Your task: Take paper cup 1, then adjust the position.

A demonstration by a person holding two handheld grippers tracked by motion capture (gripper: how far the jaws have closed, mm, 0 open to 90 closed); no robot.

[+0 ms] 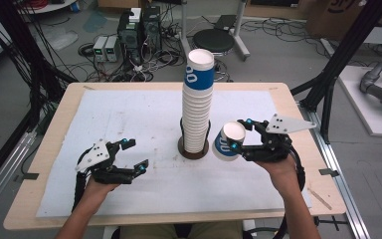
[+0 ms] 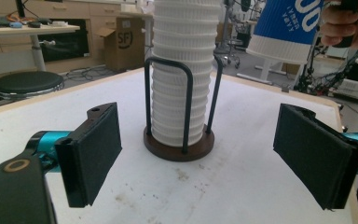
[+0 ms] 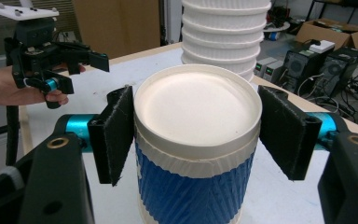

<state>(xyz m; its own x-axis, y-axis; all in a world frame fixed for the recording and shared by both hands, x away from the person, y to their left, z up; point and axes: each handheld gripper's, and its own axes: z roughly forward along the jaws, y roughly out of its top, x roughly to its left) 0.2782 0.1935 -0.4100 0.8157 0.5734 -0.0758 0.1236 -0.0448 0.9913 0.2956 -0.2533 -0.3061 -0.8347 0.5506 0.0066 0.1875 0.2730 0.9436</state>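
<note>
While gripped: right tool (image 1: 236, 134) clamps a blue-and-white paper cup (image 1: 226, 141), both pads pressed on its sides near the closed bottom, cup tipped sideways above the bench (image 1: 144, 119).
Cup place: at about 3 o'clock of the cup stack (image 1: 198, 99), just beside it, apart from it.
Cup stack: upright in a dark round holder (image 2: 179, 148) with wire hoops, mid-bench.
Left tool (image 1: 129, 154): jaws spread wide, nothing between them, at 8 o'clock of the holder, well apart.
Left tool aim: toward the holder.
</note>
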